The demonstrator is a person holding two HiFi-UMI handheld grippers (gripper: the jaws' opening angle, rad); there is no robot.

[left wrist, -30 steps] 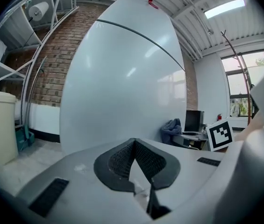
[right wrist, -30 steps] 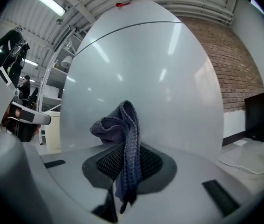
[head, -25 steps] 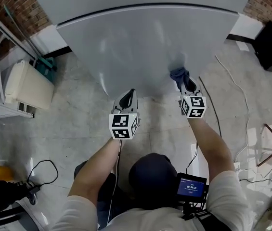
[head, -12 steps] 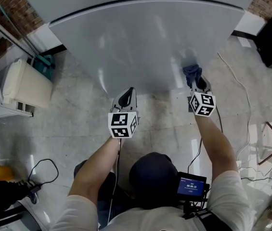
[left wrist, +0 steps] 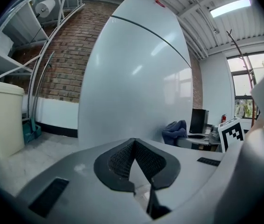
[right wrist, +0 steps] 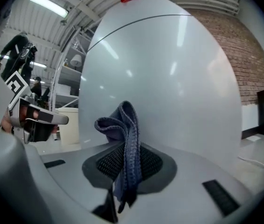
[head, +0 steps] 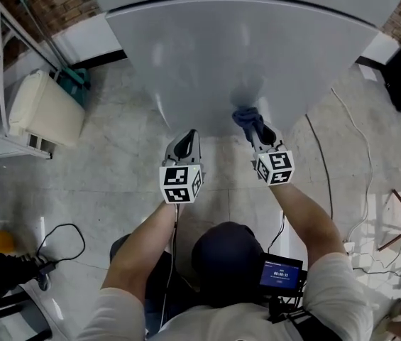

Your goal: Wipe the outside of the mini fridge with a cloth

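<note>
- Right gripper (head: 255, 128), pinching the cloth (head: 245, 115), had slid leftward across the mini fridge (head: 243, 55) front.
- Left gripper (head: 187, 139), jaws pressed together on nothing, waited farther off that front.

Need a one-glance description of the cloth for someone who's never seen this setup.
Find the big pale grey mini fridge filling the top of the head view. Near its lower edge, the right gripper holds a small bunched cloth at the fridge's surface. It is the only dark blue, knitted thing there; the left gripper beside it is shut on nothing.
</note>
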